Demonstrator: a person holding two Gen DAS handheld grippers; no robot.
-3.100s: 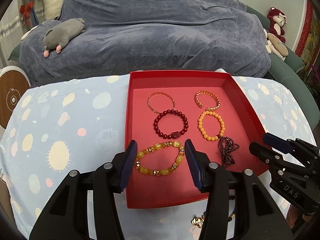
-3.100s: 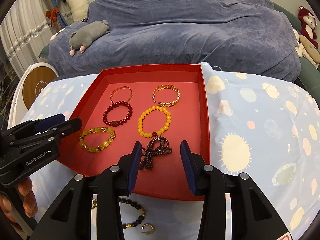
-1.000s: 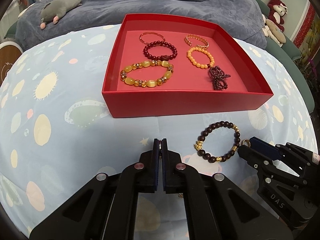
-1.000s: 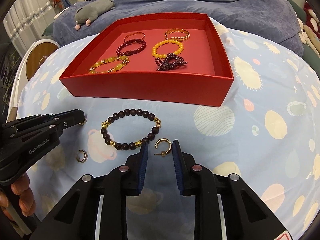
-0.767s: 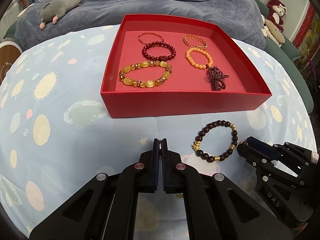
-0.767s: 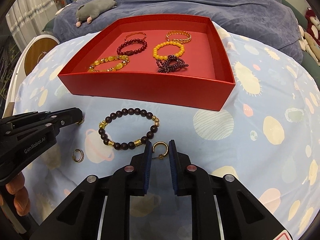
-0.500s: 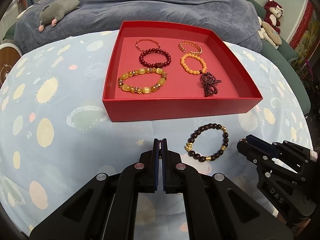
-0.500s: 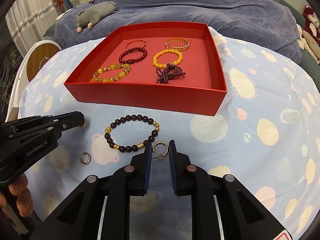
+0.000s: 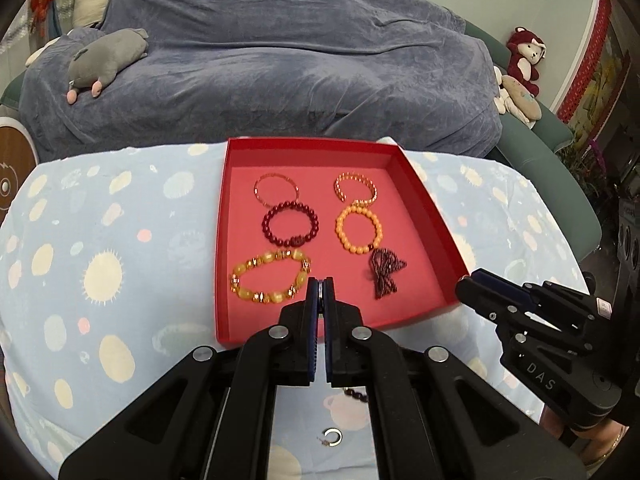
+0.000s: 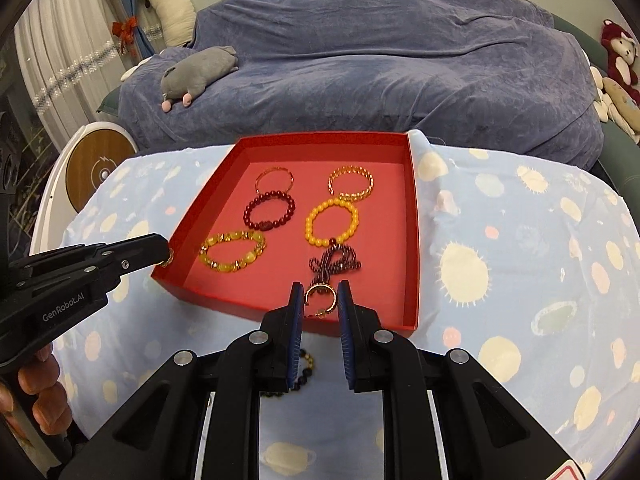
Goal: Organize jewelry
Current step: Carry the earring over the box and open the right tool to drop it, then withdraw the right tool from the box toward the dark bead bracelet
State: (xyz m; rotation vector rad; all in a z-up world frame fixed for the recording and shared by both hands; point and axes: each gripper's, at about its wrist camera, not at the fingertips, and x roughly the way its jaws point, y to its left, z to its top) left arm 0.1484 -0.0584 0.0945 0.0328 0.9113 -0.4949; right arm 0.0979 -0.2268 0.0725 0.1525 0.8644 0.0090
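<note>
The right gripper (image 10: 319,300) grips a gold earring (image 10: 320,300) above the near edge of the red tray (image 10: 412,240). The left gripper (image 9: 320,292) is clenched on another small earring (image 10: 168,258) just beside the tray's left wall. Five bracelets lie inside the tray.

Grey plush mouse (image 9: 105,59) on blue blanket (image 9: 280,72) — red plush monkey (image 9: 524,59) beside.
</note>
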